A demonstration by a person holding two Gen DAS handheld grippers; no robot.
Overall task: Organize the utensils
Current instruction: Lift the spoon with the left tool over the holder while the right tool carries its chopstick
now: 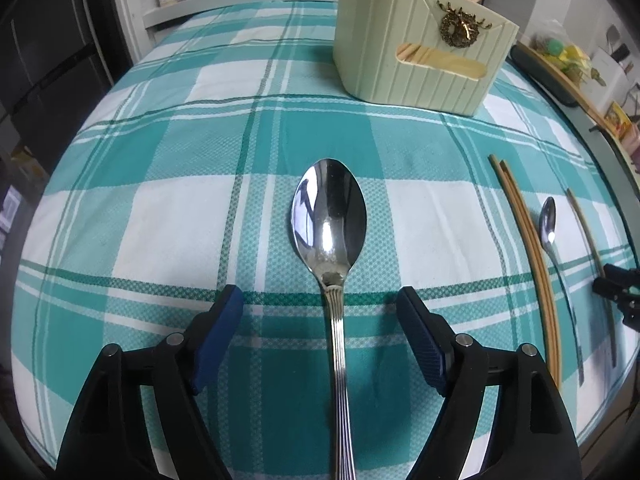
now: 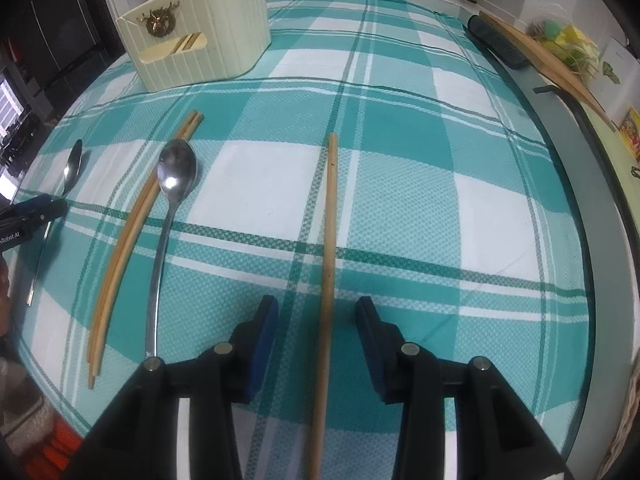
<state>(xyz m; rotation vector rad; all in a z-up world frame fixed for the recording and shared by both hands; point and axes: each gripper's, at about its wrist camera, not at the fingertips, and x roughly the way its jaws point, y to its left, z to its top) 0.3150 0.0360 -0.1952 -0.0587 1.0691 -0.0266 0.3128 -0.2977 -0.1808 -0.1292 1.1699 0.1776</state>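
Teal-checked tablecloth (image 1: 160,208) — both grippers (image 1: 320,304) (image 2: 318,316) gape, holding nothing — kitchen behind.

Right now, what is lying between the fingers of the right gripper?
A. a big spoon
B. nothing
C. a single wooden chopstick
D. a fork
C: in the right wrist view a single wooden chopstick runs up the cloth between the open fingers of the right gripper, untouched by either pad.

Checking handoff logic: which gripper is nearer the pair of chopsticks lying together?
Right, slightly. The right gripper straddles the single chopstick, with only the small spoon before the pair of chopsticks. The left gripper straddles the big spoon, farther off.
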